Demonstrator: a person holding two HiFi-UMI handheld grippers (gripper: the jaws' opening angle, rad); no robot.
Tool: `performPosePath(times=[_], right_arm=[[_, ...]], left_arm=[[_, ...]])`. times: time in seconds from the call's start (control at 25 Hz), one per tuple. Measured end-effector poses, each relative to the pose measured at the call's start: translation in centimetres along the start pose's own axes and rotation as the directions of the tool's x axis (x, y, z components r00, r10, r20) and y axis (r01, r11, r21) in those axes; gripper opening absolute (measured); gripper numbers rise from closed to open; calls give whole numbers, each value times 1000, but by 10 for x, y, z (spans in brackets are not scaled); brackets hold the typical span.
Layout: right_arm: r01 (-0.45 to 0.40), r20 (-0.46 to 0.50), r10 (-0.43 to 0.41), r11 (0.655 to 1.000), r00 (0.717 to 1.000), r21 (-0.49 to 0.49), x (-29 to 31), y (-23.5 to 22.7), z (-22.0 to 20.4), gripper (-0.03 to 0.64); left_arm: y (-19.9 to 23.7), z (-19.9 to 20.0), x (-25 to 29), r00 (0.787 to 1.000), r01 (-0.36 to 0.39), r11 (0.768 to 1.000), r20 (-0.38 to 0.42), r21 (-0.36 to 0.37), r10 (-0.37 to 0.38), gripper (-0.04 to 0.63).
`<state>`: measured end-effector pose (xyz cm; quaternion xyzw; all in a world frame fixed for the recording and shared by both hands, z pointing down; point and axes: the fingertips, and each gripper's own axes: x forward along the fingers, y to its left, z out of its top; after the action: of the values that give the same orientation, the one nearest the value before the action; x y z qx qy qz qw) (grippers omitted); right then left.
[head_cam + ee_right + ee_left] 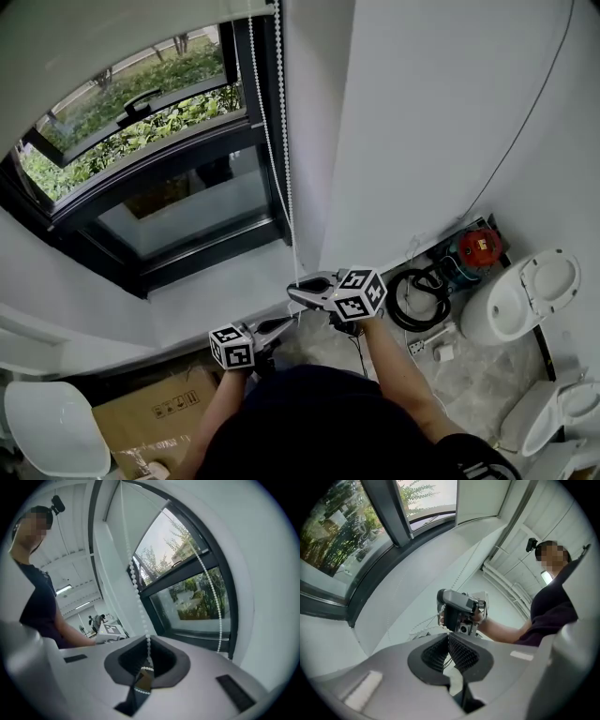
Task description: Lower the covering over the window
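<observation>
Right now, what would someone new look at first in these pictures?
Probably the big dark-framed window at the upper left, with green bushes outside. Next comes the white chain hanging beside it, down into the right hand-held gripper, which is shut on it in the middle of the head view. A white toilet stands at the right.

Head camera looks steeply down, window (178, 202) at 11 o'clock; 2 gripper cameras peer close along their jaws, all 3 sharing that window.
</observation>
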<state>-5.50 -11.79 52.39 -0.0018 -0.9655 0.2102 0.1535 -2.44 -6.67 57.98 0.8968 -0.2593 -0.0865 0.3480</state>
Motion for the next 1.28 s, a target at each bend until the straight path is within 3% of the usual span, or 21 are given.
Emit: performPosePath(times=[0.16,0.36,0.6,0.72,0.84,0.96,1.04,1.12,1.28], right_arm=[[-6,9,5,1000,1000,10,0,2,-1,18],[-12,21,12,1000,1000,13,-3,6,-3,18],[-11,14,11,1000,1000,7,-6,6,-4,18],[-17,15,17,1000,1000,7,-5,8,-4,18],[-21,15,21,1000,1000,6,-5,11,-4,18],[-26,17,26,1000,1000,7,-5,13,-5,18],[-28,21,28,1000,999,8,-5,15,-5,18],[-30,24,29,1000,999,8,-5,16,-5,18],[-27,23,27,1000,999,8,-4,17,-6,18]], left_arm=[[5,0,-3,999,-39,999,-18,17,40,12],[7,21,-17,997,-66,997,28,35,65,12],[-17,91,-32,989,-113,975,116,192,92,14],[-43,134,-37,982,-145,930,163,338,94,14],[-73,168,-38,978,-143,891,198,431,61,15],[-94,182,-33,985,-140,849,157,509,69,32],[-103,178,-25,992,-127,815,85,566,95,109],[-104,175,-18,989,-138,781,43,609,142,137],[-84,178,-21,958,-230,713,25,662,286,184]])
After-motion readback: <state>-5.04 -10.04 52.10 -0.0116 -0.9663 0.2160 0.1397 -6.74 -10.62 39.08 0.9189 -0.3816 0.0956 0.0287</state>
